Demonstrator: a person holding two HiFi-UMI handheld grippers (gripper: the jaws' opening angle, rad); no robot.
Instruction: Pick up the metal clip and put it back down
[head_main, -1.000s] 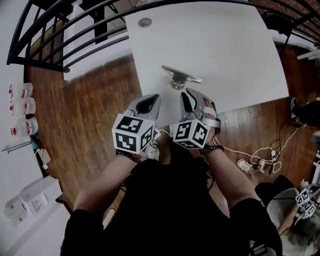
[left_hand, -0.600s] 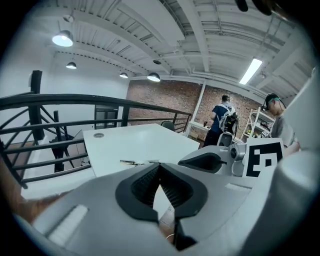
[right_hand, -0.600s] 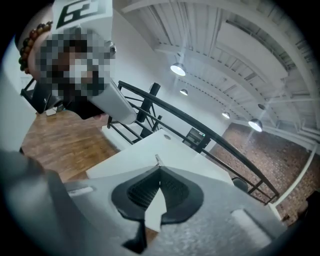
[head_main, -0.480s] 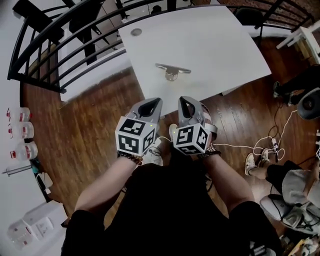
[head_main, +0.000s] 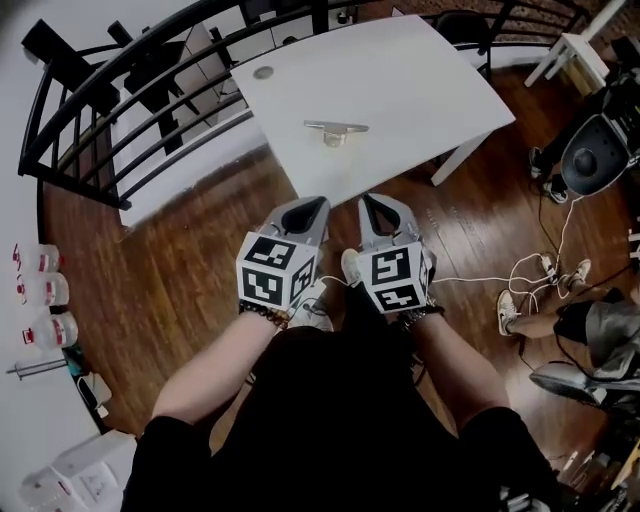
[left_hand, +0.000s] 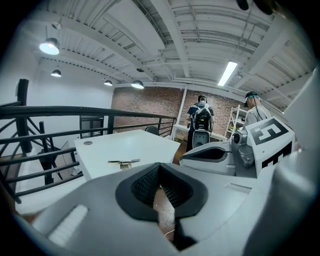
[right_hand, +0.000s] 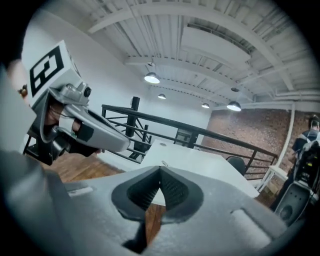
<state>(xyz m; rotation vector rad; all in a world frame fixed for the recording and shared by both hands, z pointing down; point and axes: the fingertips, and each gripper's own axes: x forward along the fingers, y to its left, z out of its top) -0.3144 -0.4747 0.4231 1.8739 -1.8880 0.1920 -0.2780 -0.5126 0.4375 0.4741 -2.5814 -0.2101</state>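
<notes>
The metal clip (head_main: 336, 129) lies on the white table (head_main: 420, 80), near its front edge, a silver bar with a small clamp under it. It also shows small in the left gripper view (left_hand: 124, 162) and as a sliver in the right gripper view (right_hand: 164, 163). Both grippers hang over the wooden floor, short of the table and well back from the clip. My left gripper (head_main: 312, 203) is shut with nothing between its jaws. My right gripper (head_main: 366, 201) is shut and empty too, close beside the left one.
A black metal railing (head_main: 130, 70) runs along the table's left and far sides. A small round cap (head_main: 263, 72) sits at the table's far left corner. White cables (head_main: 520, 275) and shoes lie on the floor at right. Two people (left_hand: 202, 117) stand in the distance.
Both grippers have drawn back from the table, which now looks farther away. The clip has stayed on the table. The right gripper's jaws have closed.
</notes>
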